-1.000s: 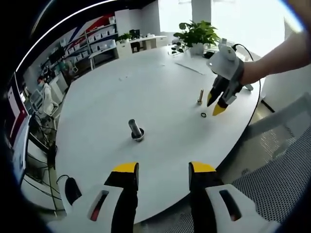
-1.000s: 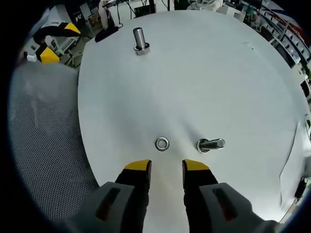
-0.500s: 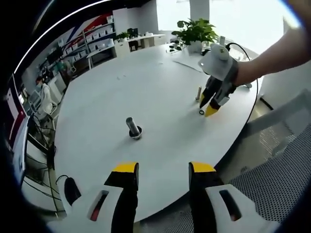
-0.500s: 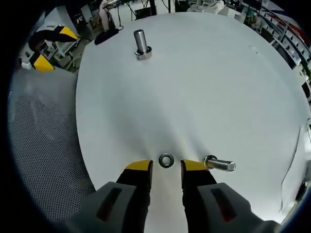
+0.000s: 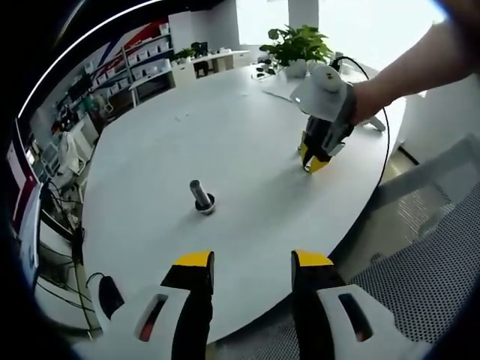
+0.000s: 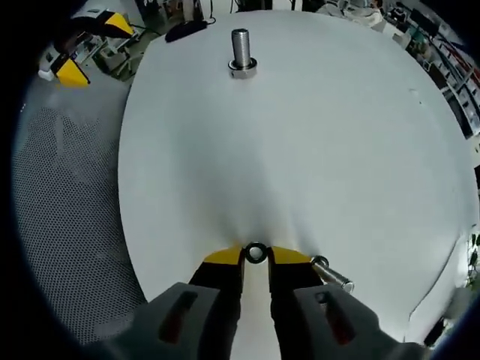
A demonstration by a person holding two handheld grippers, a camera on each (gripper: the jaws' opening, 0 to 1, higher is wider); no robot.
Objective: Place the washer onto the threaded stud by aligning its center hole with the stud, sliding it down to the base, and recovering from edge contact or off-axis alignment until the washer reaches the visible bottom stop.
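The right gripper (image 6: pixel 256 256) has its jaws narrowed around the washer (image 6: pixel 256 253), seemingly pinching it flat on the white table (image 6: pixel 315 142). A small bolt (image 6: pixel 331 274) stands just beside. The left gripper (image 5: pixel 253 262) hangs wide. The stud (image 6: pixel 241 51) stands well apart.

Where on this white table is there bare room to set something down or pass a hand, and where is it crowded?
Bare: the wide stretch of table between the upright stud and the right gripper. Crowded: the near edge, where the right gripper's tips flank the washer beside a small bolt, and the far edge by the plant.
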